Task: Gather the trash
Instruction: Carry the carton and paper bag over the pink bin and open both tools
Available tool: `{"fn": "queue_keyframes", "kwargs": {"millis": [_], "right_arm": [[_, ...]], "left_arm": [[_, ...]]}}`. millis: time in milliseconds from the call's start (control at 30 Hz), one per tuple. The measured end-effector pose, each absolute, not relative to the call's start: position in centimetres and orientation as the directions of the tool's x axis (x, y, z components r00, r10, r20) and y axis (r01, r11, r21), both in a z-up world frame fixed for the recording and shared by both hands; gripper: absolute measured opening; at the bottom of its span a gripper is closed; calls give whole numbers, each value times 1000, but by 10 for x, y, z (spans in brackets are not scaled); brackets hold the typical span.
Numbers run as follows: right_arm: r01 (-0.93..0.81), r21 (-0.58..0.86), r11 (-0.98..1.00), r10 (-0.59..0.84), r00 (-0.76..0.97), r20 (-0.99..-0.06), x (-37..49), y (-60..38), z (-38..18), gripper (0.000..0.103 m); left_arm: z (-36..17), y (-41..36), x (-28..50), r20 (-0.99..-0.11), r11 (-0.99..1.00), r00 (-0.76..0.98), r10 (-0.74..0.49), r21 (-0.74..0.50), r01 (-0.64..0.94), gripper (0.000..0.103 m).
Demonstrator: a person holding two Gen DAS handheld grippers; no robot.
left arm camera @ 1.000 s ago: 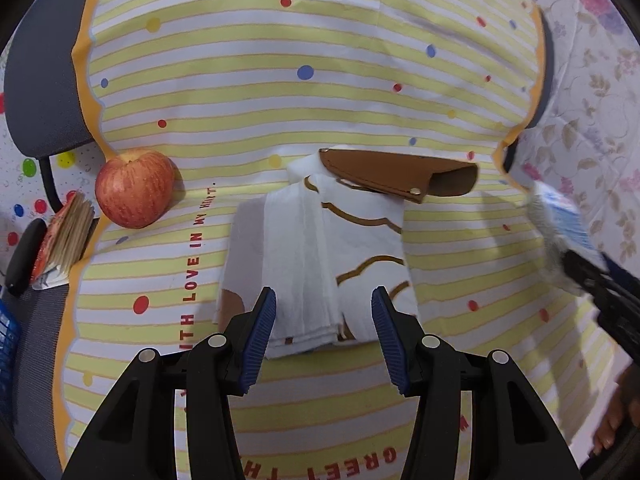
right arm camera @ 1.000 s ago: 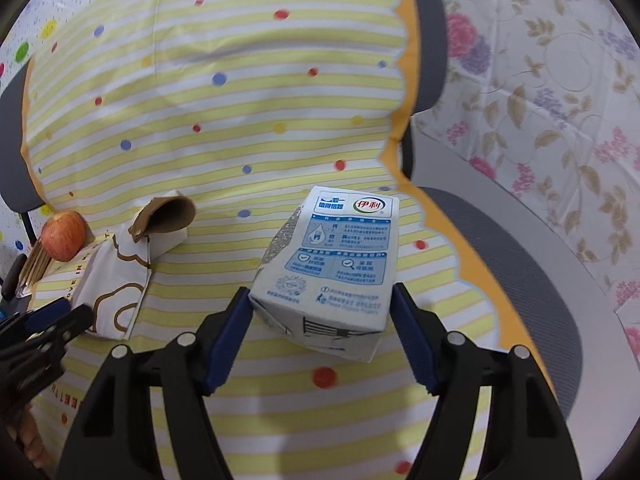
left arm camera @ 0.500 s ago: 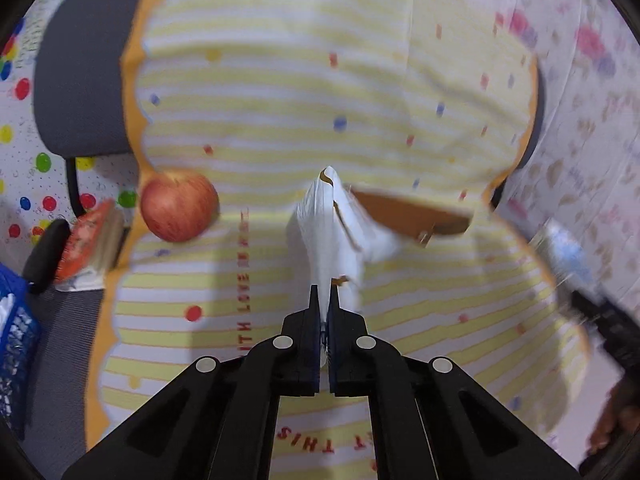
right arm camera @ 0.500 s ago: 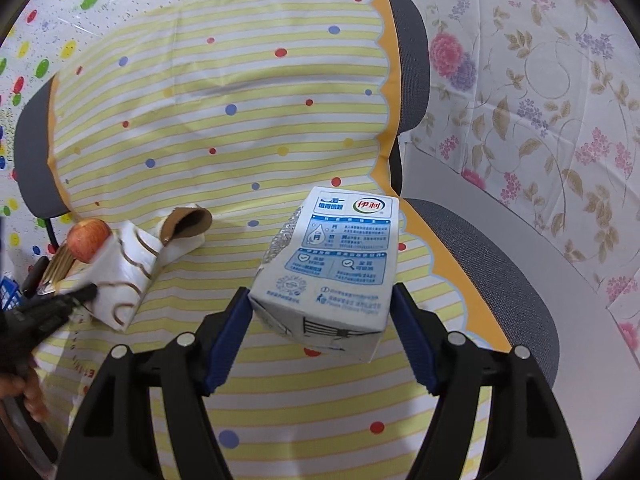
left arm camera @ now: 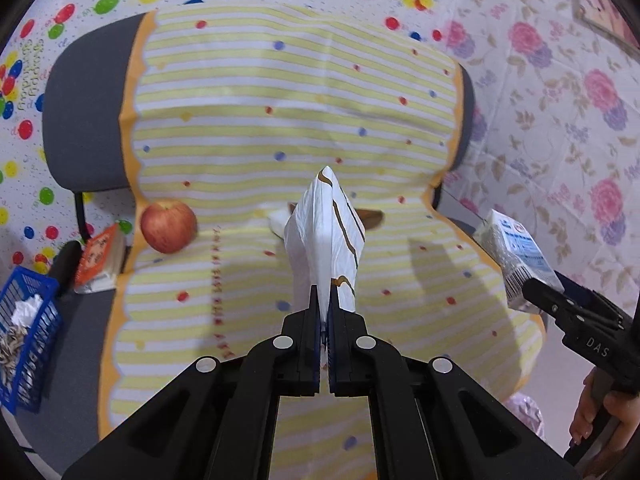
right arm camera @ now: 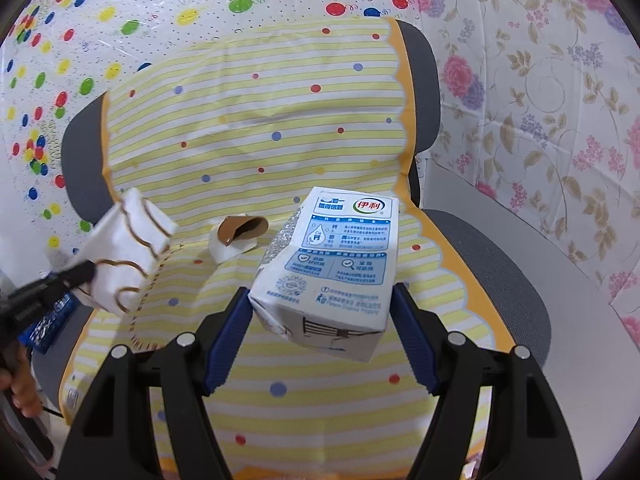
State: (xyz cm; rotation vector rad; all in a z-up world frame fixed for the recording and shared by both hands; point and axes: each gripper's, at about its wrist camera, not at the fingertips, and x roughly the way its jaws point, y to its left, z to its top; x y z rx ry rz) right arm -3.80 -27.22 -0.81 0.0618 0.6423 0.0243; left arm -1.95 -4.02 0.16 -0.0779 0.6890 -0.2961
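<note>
The yellow striped cloth over the chair (left arm camera: 248, 128) now lies further below both tools. The right gripper (right arm camera: 320, 332) still clamps the blue-and-white milk carton (right arm camera: 336, 264). The left gripper (left arm camera: 324, 320), open a second ago, has pinched the white folded paper bag with brown lines (left arm camera: 324, 236) and lifted it clear, so both pieces seem ready for the blue basket (left arm camera: 24, 344).

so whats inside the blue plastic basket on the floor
In the blue plastic basket, seen at the left wrist view's edge: crumpled white paper on top, and a heap of small striped bits beside it. Its wall hides whatever lies deeper.

Grey chair (right arm camera: 500, 264) under striped yellow cloth (right arm camera: 256, 136); balloon-print (right arm camera: 80, 32) and floral (right arm camera: 560, 100) wall sheets behind.
</note>
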Motion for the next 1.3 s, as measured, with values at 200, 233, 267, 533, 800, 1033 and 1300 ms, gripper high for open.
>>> {"fn": "queue_keyframes", "kwargs": {"millis": [200, 233, 267, 533, 800, 1033, 1300], "right_arm": [[10, 69, 998, 34, 793, -608, -67, -282, -10, 70], [15, 70, 997, 31, 793, -608, -72, -284, -10, 70], [16, 70, 997, 30, 794, -608, -76, -285, -10, 70], [32, 51, 998, 5, 801, -598, -114, -289, -11, 70], [89, 31, 996, -56, 823, -565, -160, -299, -3, 70], [210, 0, 978, -174, 808, -562, -218, -326, -7, 70], [364, -27, 931, -310, 750, -584, -271, -362, -19, 70]], "left_arm": [[-5, -66, -49, -614, 937, 710, -345, -177, 302, 3], [-6, -69, -53, -613, 934, 707, -351, -178, 310, 3], [-8, -71, -57, -613, 932, 706, -355, -176, 315, 3], [-16, -85, -89, -612, 919, 691, -385, -180, 352, 3], [-13, -115, -118, -569, 850, 647, -507, -205, 485, 3], [-22, -167, -146, -558, 742, 544, -627, -214, 635, 3], [-43, -221, -174, -583, 637, 430, -690, -206, 743, 3]]}}
